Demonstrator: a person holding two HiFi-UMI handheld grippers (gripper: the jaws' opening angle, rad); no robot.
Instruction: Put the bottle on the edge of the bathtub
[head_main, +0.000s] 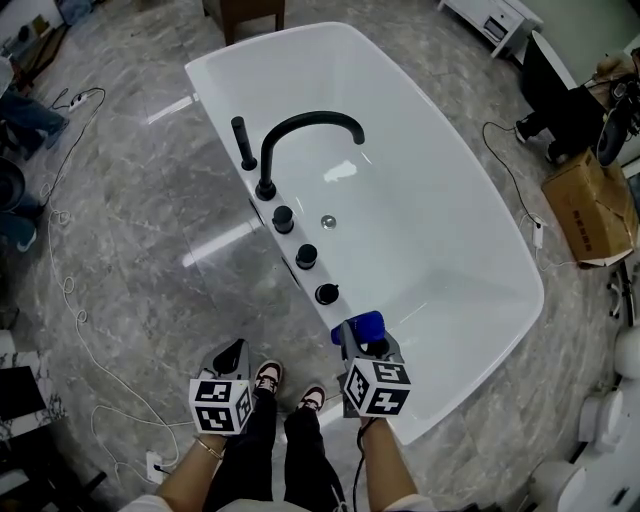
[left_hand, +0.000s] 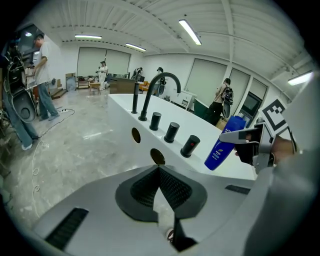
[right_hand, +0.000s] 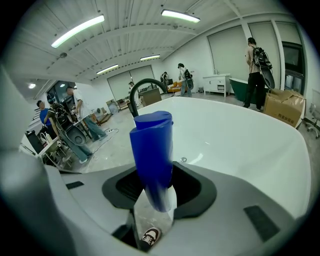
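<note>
Long ceiling light strips (left_hand: 190, 31) give bright, even, cool light, so shadows are faint and soft. In the head view pale glare streaks lie on the polished floor (head_main: 215, 245), and a highlight sits inside the white bathtub (head_main: 450, 230), whose surface is close to overexposed. Both gripper views are fisheye: straight ceiling lines bow and the corners go black. In the right gripper view the blue bottle (right_hand: 152, 155), very near the lens, is soft at its lower end, while the background is fairly sharp
</note>
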